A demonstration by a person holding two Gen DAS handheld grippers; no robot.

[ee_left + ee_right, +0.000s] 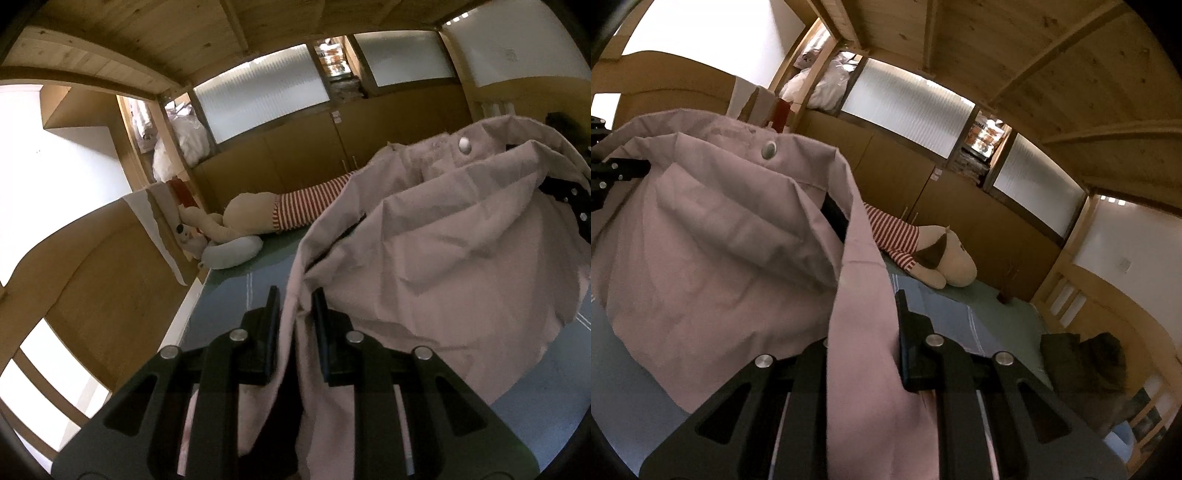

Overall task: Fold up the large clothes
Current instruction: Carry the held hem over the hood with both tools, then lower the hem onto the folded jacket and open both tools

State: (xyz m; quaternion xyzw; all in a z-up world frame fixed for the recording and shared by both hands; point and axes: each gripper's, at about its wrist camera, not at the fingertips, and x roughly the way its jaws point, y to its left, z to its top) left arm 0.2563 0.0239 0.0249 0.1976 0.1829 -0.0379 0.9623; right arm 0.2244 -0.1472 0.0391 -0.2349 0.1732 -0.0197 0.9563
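Left gripper (pixel 294 301): fingers (pixel 272 306) close together, clamped on a hanging fold of the garment (pixel 443 258); cloth runs down between them and over the gripper body.
Right gripper (pixel 866 306): one finger (pixel 905 321) shows, pressed against a band of cloth; the other is hidden under it, so the fingers look clamped on the garment (pixel 720 240).
Garment: pale pink, held up above the bed (pixel 236 291), sagging between the two grippers; lower edge near the bed sheet. A metal snap (pixel 769 150) sits near its top edge.
Plush dog (pixel 934 254): lies on the bed behind the garment, against the cupboards (pixel 897 166), in a red-striped shirt.
Pillow (pixel 232 251): on the bed, touching the dog.
Shelf (pixel 827 85): above the cupboards, holds white bundles.
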